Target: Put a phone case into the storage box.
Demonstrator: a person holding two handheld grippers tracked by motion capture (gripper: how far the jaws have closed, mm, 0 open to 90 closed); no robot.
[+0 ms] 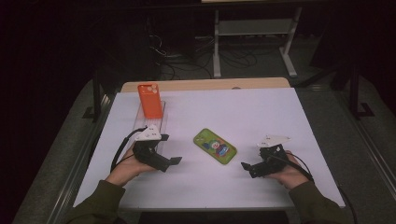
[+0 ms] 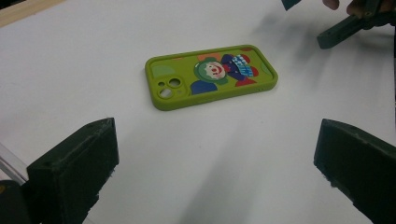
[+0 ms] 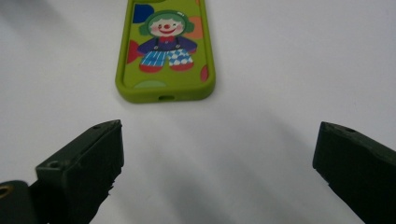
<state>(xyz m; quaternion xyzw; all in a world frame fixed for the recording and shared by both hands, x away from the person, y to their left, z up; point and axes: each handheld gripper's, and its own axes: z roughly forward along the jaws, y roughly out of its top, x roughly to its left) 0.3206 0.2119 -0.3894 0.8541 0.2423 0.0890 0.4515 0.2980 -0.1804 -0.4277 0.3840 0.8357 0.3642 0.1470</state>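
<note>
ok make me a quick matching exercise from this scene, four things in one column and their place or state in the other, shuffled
Things:
1. green rubbery phone case with a clown picture
2. orange phone case
3. left tool
4. right tool

Places or states:
A. open, at the green case's left in the high view
B. flat on the white table, between the two tools
C. at the far left, on a clear tray
D. open, facing the green case's bottom end with the port

Pairs: 1-B, 2-C, 3-A, 4-D
</note>
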